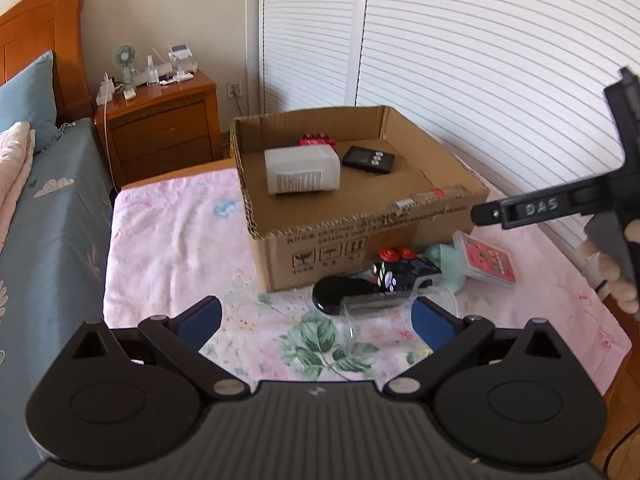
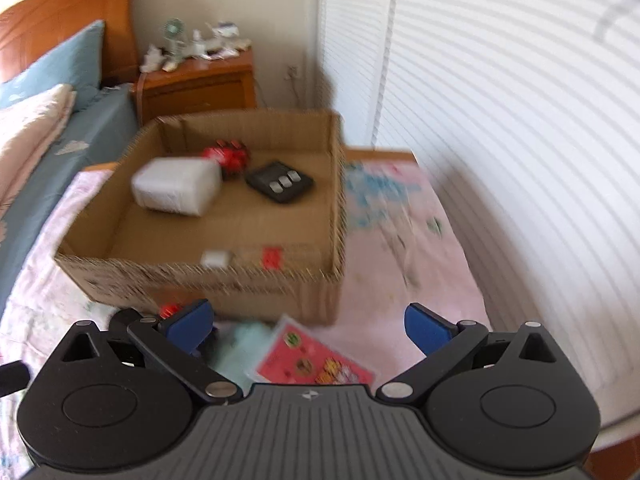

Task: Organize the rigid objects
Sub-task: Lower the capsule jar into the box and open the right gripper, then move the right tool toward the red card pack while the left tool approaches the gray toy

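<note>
Both hand-held grippers, left (image 1: 316, 316) and right (image 2: 308, 324), hovering apart, empty. Three items sitting in box (image 1: 400, 236); clutter (image 1: 396, 276) lying beside it on bench. Advising lowering squarely, pinching one piece.

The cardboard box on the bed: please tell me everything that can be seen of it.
The cardboard box is brown corrugated card, open at the top, with its flaps cut off to rough edges. It stands upright on the pink floral sheet. Its front wall carries black print, handling symbols and a red-and-white label near the rim. Inside lie a white plastic bottle on its side, a black timer and a red toy. Small items crowd its front wall.
</note>
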Demonstrator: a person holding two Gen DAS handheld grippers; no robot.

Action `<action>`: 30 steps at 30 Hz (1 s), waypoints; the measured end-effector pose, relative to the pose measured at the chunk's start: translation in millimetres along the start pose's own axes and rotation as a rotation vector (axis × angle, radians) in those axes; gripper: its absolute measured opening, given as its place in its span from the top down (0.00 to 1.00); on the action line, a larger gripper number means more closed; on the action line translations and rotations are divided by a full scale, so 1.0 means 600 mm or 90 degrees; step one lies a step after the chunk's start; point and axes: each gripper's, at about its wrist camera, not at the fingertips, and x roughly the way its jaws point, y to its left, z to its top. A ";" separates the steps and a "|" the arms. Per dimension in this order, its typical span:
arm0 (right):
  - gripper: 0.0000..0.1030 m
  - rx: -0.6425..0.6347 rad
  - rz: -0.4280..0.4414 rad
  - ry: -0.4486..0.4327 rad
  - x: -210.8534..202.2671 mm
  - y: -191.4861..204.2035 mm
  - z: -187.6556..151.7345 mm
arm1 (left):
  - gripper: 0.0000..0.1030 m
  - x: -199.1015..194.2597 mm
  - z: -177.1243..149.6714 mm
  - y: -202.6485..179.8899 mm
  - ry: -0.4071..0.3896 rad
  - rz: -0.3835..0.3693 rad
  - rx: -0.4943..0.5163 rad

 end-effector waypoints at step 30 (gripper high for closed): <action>0.00 0.107 -0.035 0.035 0.062 -0.080 -0.100 | 0.02 0.007 -0.040 -0.047 0.015 0.020 0.028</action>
